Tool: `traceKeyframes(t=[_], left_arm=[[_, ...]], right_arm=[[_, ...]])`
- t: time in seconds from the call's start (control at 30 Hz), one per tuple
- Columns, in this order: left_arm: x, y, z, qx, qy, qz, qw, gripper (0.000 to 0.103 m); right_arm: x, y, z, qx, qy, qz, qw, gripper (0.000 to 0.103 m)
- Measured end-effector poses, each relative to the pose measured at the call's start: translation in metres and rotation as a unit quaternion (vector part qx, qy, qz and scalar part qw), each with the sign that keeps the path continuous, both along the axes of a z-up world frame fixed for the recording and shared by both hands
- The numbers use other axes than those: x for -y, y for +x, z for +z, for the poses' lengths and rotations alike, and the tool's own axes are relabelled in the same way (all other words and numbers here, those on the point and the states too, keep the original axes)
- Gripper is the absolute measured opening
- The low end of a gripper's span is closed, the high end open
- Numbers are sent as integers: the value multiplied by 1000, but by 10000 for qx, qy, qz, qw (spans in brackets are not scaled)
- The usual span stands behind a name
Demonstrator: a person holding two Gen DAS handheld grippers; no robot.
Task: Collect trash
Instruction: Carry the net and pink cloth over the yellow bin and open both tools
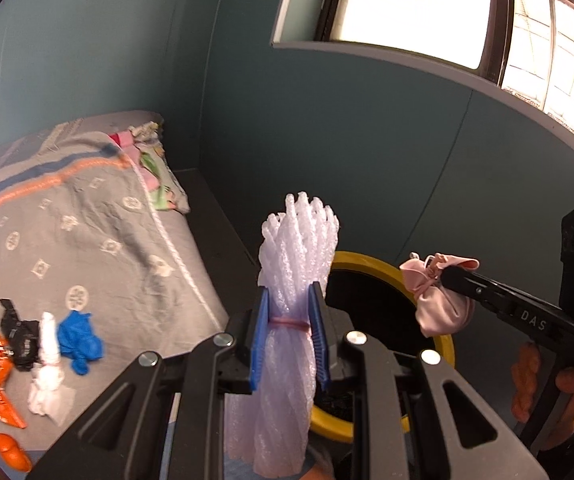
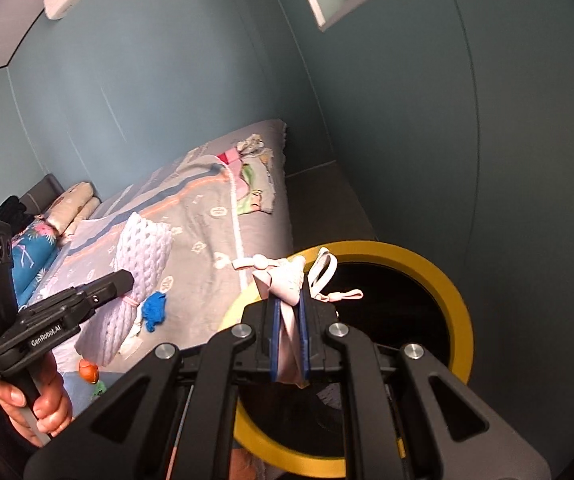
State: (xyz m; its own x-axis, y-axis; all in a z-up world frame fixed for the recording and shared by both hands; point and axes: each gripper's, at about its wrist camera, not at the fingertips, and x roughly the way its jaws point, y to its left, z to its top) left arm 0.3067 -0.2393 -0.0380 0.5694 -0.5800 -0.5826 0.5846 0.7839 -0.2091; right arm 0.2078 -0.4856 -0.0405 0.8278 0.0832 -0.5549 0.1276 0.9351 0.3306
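The left gripper (image 1: 289,332) pinched a light, squashy foam-net bundle (image 1: 295,280) at its banded waist, while the right gripper (image 2: 288,340), ahead of which gaped the yellow-rimmed bin (image 2: 447,280), clamped a soft, limp pink pouch (image 2: 283,280).

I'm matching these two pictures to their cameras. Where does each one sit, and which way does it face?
Left wrist: on the left claw, shut on a white foam net; faces the bed and yellow-rimmed bin; right claw alongside.
Right wrist: on the right claw, shut on a pink bundle, above the bin; left hand shows.
Shared: bed, bin, blue glove.
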Motion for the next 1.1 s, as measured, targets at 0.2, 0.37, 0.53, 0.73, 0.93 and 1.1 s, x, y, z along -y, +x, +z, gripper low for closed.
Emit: traceKeyframes(t=[0.2, 0.37, 0.53, 0.73, 0.93, 1.1], left_arm=[[30, 13, -22, -244, 25, -86, 9997, 19], [48, 22, -39, -400, 81, -165, 9990, 20], [65, 28, -51, -539, 83, -245, 9982, 23], [69, 28, -51, -618, -23, -294, 9977, 40], [55, 27, -44, -606, -122, -124, 9980, 62], [33, 26, -35, -575, -230, 116, 9980, 75]], right_arm=[[18, 17, -18, -182, 68, -124, 9997, 8], [27, 28, -35, -330, 116, -179, 9992, 8], [37, 38, -49, -460, 177, -217, 9985, 9], [44, 37, -56, -547, 184, -431, 9974, 11], [41, 35, -54, -490, 167, -591, 9969, 33], [34, 30, -46, -385, 137, -672, 9969, 42]])
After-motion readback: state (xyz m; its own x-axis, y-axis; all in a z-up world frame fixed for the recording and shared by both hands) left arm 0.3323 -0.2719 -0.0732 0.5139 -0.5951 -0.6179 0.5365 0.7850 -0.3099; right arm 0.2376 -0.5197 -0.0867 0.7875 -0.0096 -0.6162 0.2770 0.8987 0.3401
